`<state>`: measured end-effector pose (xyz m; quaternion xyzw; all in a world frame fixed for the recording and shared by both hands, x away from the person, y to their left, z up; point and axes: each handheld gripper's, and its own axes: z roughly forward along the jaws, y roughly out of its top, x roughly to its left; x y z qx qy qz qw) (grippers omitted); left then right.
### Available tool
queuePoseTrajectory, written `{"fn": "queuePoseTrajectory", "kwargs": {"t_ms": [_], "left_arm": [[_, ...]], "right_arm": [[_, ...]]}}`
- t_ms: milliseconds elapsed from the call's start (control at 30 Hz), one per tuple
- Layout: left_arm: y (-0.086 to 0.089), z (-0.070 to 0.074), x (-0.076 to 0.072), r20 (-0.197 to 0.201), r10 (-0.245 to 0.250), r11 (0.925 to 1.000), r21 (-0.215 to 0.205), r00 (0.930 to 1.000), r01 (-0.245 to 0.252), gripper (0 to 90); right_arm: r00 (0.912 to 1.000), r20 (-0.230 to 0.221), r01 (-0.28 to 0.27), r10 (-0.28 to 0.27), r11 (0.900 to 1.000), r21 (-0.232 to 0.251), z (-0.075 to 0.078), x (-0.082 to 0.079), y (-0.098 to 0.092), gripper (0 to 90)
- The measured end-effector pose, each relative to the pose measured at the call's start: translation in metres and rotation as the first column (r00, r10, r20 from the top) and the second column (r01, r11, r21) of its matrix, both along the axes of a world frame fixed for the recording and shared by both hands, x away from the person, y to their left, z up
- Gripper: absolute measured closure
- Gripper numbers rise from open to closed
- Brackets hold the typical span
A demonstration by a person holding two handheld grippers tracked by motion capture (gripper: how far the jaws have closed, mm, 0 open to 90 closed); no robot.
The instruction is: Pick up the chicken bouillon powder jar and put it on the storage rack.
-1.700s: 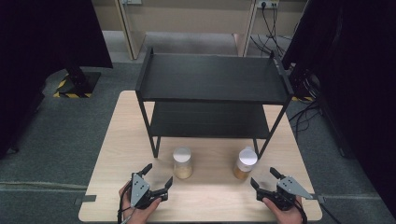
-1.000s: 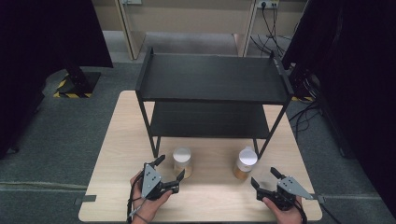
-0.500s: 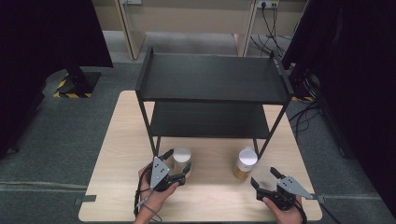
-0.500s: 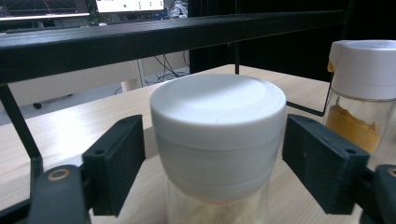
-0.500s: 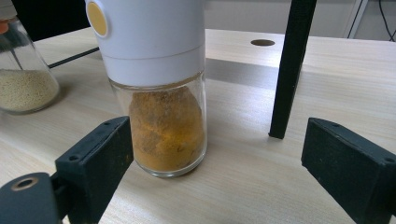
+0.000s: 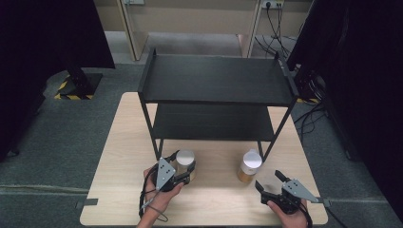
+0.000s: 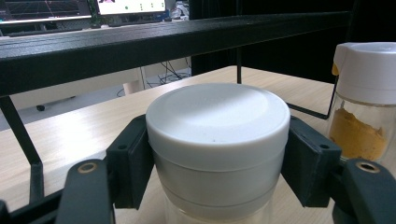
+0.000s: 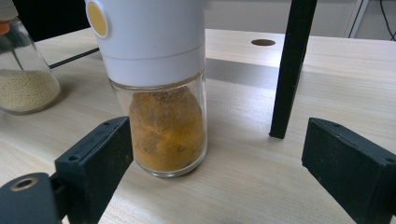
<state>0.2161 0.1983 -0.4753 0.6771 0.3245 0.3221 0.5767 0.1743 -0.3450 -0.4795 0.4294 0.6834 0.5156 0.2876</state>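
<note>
Leftmost, the left gripper [image 6: 183, 173] has just closed its jaws on the white-lidded jar [image 7: 217, 135], clamped between them on the surface [image 6: 119, 142]; lifting likely follows. Rightward, the right gripper [image 6: 270, 182] waits, jaws spread, spice jar [image 8: 159, 88] just ahead between them.

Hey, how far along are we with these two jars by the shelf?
Early. In hand: the left gripper has just closed its jaws on the white-lidded jar, which stands on the table. Not begun: the right gripper waits open short of the orange-powder jar. Neither jar sits on the black shelf, if that is their destination.
</note>
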Motion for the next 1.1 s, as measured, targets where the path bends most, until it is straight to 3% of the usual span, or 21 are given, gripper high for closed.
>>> {"fn": "queuePoseTrajectory", "kwargs": {"t_ms": [333,867,1100], "left_arm": [[-0.003,0.007,-0.004,-0.013,0.007,0.9999,0.011,0.9999,-0.007,33.3],[0.003,0.039,-0.027,0.058,0.031,0.9993,-0.021,0.9979,-0.029,33.4],[0.004,0.059,-0.036,0.103,0.069,0.9970,-0.041,0.9922,-0.065,33.5]], "right_arm": [[1.0000,0.000,0.004,-0.004,1.000,0.003,0.000,0.000,0.000,9.1],[1.0000,0.003,0.008,-0.008,1.000,0.003,-0.001,0.000,0.001,9.1],[1.0000,0.003,0.009,-0.009,1.000,0.006,-0.001,0.000,0.002,9.1]]}}
